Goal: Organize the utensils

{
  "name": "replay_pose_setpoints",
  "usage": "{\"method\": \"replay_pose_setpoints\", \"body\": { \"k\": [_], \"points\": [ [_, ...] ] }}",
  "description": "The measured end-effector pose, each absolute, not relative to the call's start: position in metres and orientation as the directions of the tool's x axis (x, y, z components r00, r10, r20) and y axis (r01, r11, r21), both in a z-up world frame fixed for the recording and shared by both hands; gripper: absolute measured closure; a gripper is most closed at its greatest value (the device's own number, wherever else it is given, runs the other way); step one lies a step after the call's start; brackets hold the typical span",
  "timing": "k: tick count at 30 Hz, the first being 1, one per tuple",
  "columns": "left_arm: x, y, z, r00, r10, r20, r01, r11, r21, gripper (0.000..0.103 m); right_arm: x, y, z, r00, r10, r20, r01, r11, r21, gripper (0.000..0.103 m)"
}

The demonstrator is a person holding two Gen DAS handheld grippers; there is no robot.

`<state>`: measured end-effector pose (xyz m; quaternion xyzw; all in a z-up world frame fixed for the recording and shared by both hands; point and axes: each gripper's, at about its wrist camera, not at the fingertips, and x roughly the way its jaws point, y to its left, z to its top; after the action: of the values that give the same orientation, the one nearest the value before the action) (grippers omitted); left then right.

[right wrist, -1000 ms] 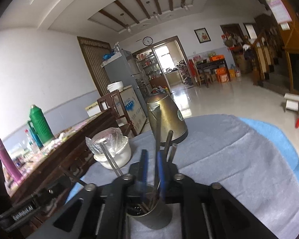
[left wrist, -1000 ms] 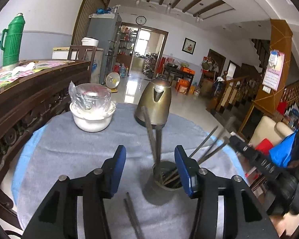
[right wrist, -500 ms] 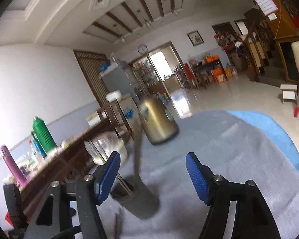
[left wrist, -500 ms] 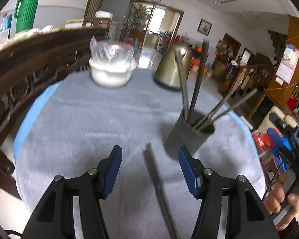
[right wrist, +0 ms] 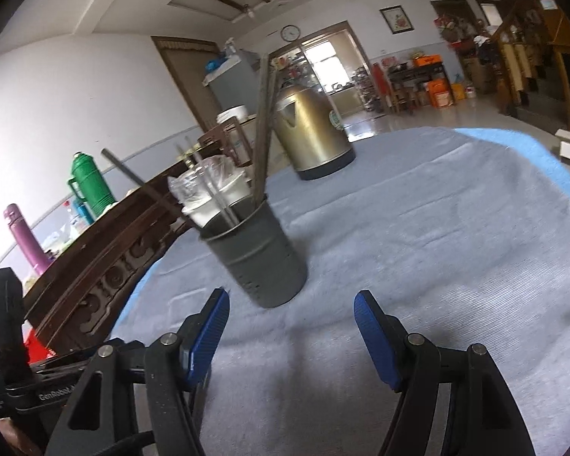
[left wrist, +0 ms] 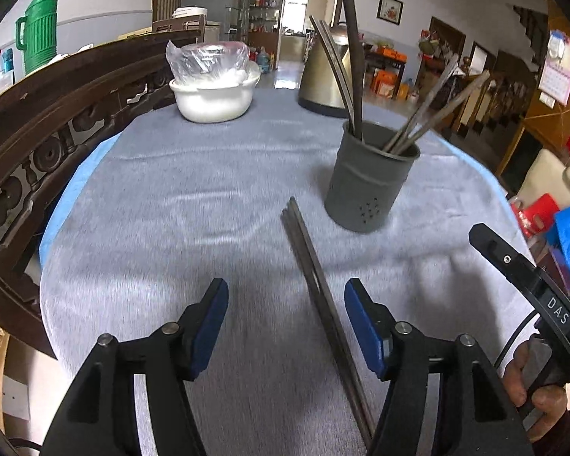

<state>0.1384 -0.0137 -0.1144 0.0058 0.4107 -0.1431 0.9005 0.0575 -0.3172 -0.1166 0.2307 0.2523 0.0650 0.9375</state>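
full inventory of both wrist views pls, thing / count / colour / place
utensil holder: 1, dark grey, upright on the cloth, right of centre
chopsticks in holder: several, dark
loose chopsticks: 1 pair, dark, flat on the cloth between the left fingers
kettle: 1, gold, far side
bowl: 1, white, plastic bag inside
tablecloth: 1, grey
wooden bench back: 1, dark brown, left
thermos: 1, green, behind the bench
left gripper: open, empty
right gripper: open, empty
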Motion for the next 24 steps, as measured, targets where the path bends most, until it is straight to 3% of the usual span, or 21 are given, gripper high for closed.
{"method": "replay_pose_setpoints", "body": {
  "k": [10, 24],
  "points": [
    [0.128, -0.02, -0.118, 0.641, -0.178, -0.747, 0.212, 0.976, -0.051, 0.038, 0.061, -0.342, -0.142, 0.849, 0.316, -0.424, 0.028, 0.774, 0.632, 0.031],
    [0.132, -0.008, -0.123, 0.643, -0.147, -0.752, 0.138, 0.988, -0.074, 0.038, 0.066, -0.337, -0.142, 0.833, 0.316, -0.454, 0.032, 0.792, 0.61, 0.031]
  ]
}}
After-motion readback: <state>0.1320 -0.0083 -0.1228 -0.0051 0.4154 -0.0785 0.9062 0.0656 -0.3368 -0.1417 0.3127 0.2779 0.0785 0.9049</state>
